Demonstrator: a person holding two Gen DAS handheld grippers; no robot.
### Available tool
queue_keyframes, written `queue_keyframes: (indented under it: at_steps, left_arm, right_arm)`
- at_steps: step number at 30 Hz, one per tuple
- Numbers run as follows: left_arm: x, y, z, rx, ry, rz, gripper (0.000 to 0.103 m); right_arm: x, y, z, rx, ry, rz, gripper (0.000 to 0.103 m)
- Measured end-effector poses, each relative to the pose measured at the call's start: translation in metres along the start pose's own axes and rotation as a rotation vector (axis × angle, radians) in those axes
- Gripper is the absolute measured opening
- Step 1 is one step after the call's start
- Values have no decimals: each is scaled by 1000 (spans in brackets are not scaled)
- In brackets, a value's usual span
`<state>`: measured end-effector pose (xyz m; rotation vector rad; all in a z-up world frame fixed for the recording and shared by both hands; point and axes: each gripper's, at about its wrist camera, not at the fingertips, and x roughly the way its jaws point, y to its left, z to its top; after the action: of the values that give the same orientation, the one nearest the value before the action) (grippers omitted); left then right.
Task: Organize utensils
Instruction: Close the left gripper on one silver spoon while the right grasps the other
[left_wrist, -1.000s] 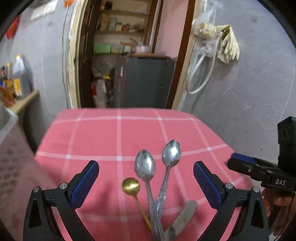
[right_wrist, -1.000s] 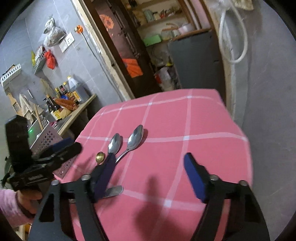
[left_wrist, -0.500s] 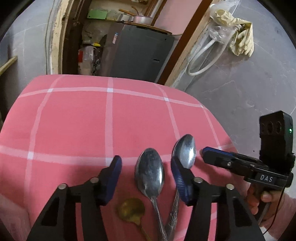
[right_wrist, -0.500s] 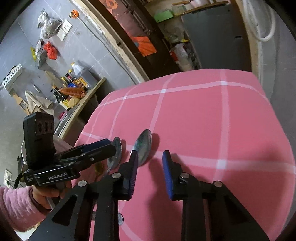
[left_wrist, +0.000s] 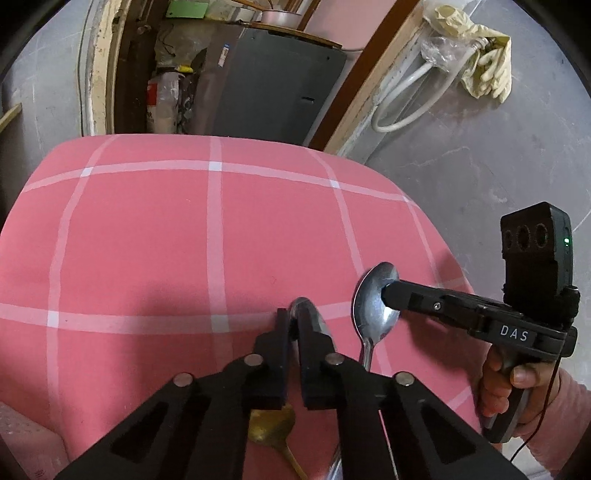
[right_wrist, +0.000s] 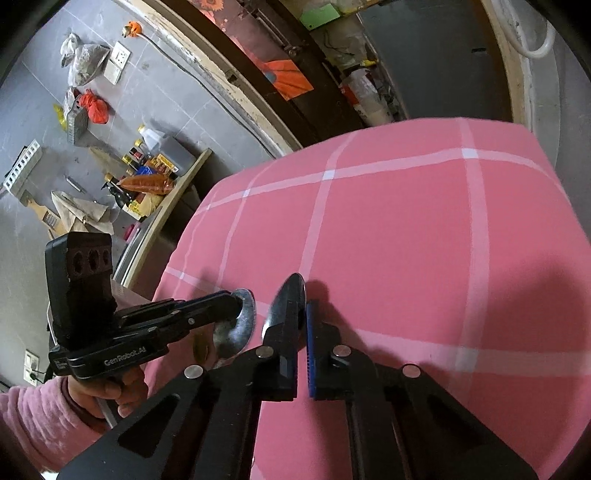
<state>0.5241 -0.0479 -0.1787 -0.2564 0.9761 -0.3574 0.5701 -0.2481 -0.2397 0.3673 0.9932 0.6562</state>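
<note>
Both grippers pinch spoon bowls on the pink checked cloth

The left gripper (left_wrist: 291, 321) is clenched on the middle spoon (left_wrist: 308, 308); the right gripper (right_wrist: 301, 306) grasps the right spoon (left_wrist: 373, 299) by its bowl. Both spoons lie on the tablecloth (left_wrist: 147, 240), with a small gold spoon (left_wrist: 271, 428) just beside them

Far tablecloth (left_wrist: 147, 229) open beyond clustered spoons (left_wrist: 375, 306)

Domestic kitchen area. Indicators: table with pink checked tablecloth (left_wrist: 147, 229); side shelf holding oil and sauce bottles (right_wrist: 155, 162); rubber gloves (left_wrist: 484, 70) hung on the grey wall; pantry shelving through the doorway (left_wrist: 236, 11); wall socket (right_wrist: 117, 66).
</note>
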Motion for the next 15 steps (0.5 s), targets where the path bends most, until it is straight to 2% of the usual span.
queue_keyframes:
  at_steps: [2, 5, 8, 15]
  left_arm:
    - [-8, -9, 0, 26, -17, 3, 2]
    - [-25, -27, -3, 88, -41, 47, 2]
    - [-43, -42, -9, 129, -79, 74, 2]
    - [-93, -61, -17, 150, -183, 128, 2]
  right_arm:
    - [-13, 2, -2, 4, -31, -4, 3]
    - [-40, 13, -10, -7, -96, -36, 2]
    - [-75, 32, -18, -47, -189, -103, 2]
    - [-146, 74, -27, -92, -356, -233, 2]
